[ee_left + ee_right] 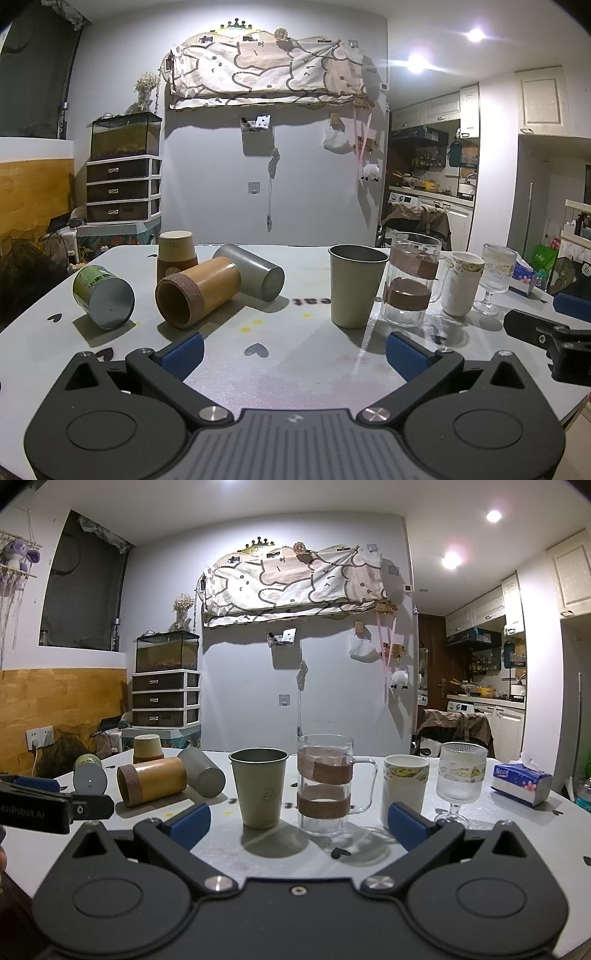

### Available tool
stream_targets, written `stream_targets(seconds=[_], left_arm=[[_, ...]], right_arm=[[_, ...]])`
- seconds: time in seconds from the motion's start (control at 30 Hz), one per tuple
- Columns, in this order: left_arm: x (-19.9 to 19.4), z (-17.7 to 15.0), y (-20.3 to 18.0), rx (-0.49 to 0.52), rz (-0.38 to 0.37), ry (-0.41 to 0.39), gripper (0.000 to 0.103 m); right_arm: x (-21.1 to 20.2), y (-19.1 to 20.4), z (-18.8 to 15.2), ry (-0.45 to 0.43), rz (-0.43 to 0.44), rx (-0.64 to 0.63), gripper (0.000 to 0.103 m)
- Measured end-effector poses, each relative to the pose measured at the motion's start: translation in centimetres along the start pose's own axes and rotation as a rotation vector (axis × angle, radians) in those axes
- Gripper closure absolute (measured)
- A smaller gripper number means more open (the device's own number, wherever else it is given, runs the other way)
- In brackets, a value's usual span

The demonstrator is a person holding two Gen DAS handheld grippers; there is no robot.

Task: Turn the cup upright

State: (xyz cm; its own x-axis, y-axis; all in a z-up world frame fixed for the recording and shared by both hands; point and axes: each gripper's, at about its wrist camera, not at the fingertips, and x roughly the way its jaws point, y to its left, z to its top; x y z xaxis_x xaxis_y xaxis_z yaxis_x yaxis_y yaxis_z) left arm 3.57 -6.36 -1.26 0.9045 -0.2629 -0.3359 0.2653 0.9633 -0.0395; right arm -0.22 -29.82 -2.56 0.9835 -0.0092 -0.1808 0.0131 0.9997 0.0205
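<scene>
Three cups lie on their sides at the table's left: a green cup [101,295] [88,773], a bamboo cup [197,291] [151,781] and a grey metal cup [251,271] [203,771]. A paper cup [175,253] [147,747] stands upside down behind them. A beige metal cup [354,284] [260,786] stands upright. My left gripper [293,356] is open and empty, low over the table in front of the lying cups. My right gripper [299,827] is open and empty, facing the upright cups.
A glass mug with brown bands [412,277] [325,782], a white patterned cup [461,282] [404,786] and a ribbed wine glass [496,277] [460,779] stand upright on the right. A tissue pack [521,782] lies at the far right of the white table [295,369].
</scene>
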Motion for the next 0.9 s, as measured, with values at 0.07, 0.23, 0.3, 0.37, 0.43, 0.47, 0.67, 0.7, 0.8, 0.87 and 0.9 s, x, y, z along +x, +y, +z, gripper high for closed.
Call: stream_targets(seconds=[0.07, 0.23, 0.3, 0.37, 0.43, 0.47, 0.67, 0.7, 0.8, 0.87, 0.9], left_arm=[[-0.04, 0.01, 0.02, 0.002, 0.001, -0.002, 0.000], [-0.15, 0.07, 0.00, 0.004, 0.001, -0.003, 0.000], [-0.15, 0.06, -0.01, 0.003, 0.001, -0.004, 0.000], [-0.16, 0.06, 0.00, 0.004, 0.001, -0.003, 0.000], [-0.15, 0.05, -0.03, 0.004, 0.000, -0.004, 0.000], [-0.21, 0.09, -0.06, 0.006, 0.000, -0.005, 0.000], [-0.39, 0.18, -0.16, 0.008, 0.000, -0.008, 0.000], [-0.37, 0.16, -0.18, 0.007, 0.000, -0.008, 0.000], [-0.39, 0.20, -0.15, 0.007, 0.000, -0.008, 0.000], [-0.38, 0.17, -0.17, 0.007, 0.001, -0.008, 0.000], [-0.39, 0.19, -0.15, 0.006, 0.001, -0.008, 0.000]], right_arm=[[-0.01, -0.01, -0.01, 0.000, 0.000, 0.000, 0.000], [0.00, -0.01, -0.01, 0.000, 0.002, -0.001, 0.000], [0.11, 0.04, -0.10, 0.002, 0.004, -0.002, 0.000], [0.10, 0.07, -0.07, 0.001, 0.003, -0.002, 0.000], [0.10, 0.06, -0.05, 0.001, 0.003, -0.001, 0.000], [0.10, 0.06, -0.06, 0.001, 0.004, -0.002, 0.000], [0.11, 0.02, -0.02, 0.001, 0.003, -0.002, 0.000], [0.11, 0.01, -0.02, 0.001, 0.003, -0.001, 0.000], [0.14, 0.03, -0.12, 0.001, 0.003, 0.001, 0.000], [0.13, 0.02, -0.11, 0.001, 0.003, 0.001, 0.000], [0.13, 0.03, -0.14, 0.002, 0.002, 0.001, 0.000]])
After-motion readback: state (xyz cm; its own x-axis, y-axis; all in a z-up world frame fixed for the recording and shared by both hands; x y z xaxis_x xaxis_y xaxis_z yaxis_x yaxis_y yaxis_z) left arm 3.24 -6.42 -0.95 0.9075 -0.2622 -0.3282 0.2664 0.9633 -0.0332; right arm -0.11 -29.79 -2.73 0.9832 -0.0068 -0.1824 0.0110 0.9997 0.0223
